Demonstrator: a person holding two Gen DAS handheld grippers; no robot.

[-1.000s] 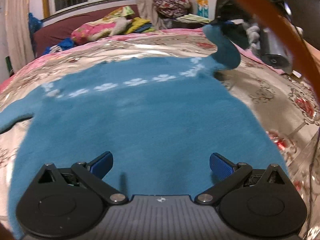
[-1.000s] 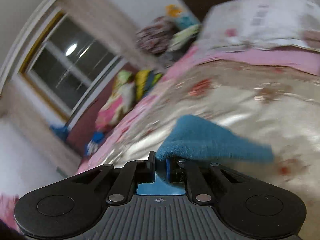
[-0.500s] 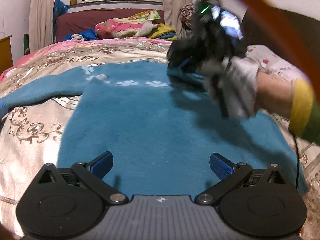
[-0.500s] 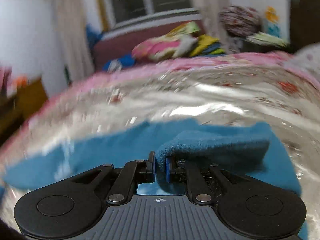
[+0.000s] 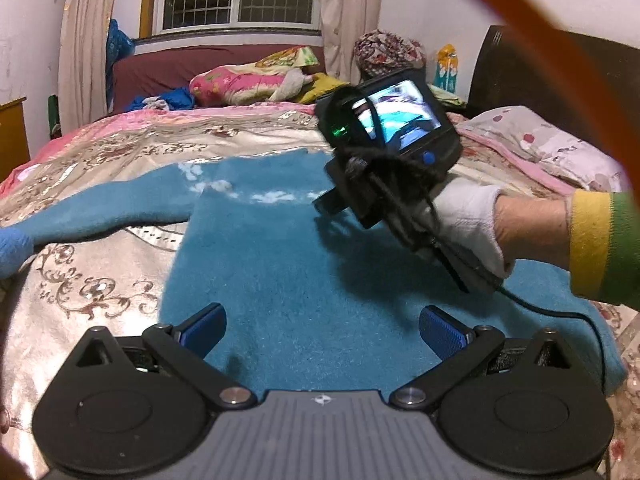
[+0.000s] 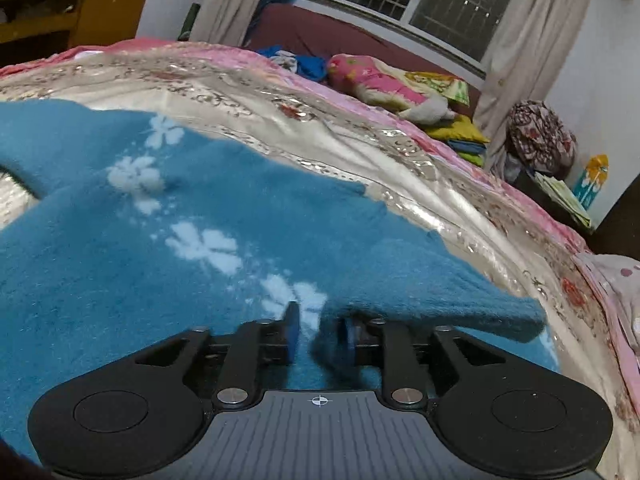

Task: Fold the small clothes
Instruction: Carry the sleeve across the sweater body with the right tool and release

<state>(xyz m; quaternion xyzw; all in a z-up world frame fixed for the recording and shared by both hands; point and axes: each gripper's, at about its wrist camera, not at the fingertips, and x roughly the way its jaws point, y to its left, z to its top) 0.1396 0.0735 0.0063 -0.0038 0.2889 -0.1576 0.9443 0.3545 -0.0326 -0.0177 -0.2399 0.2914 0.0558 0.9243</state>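
Observation:
A blue fleece sweater (image 5: pixel 288 264) with white flowers lies flat on the bed. Its right sleeve (image 6: pixel 432 284) is folded across the chest. Its left sleeve (image 5: pixel 100 208) stretches out to the left. My left gripper (image 5: pixel 322 330) is open and empty, low over the sweater's hem. My right gripper (image 6: pixel 318 334) sits over the chest; its jaws have parted a little and the sleeve cuff (image 6: pixel 332 344) rests against the right finger. In the left wrist view the right gripper's body (image 5: pixel 384 160) shows, held by a gloved hand (image 5: pixel 472 224).
The bed has a shiny floral bedspread (image 5: pixel 100 280). Pillows and bundled clothes (image 5: pixel 248 80) lie at the far end under a window. A pillow (image 5: pixel 552 148) lies at the right. A wooden cabinet (image 6: pixel 60 16) stands beside the bed. A cable (image 5: pixel 560 312) trails over the sweater.
My right gripper carried the right sleeve leftward over the sweater's chest and has parted its jaws. My left gripper stayed open over the hem.

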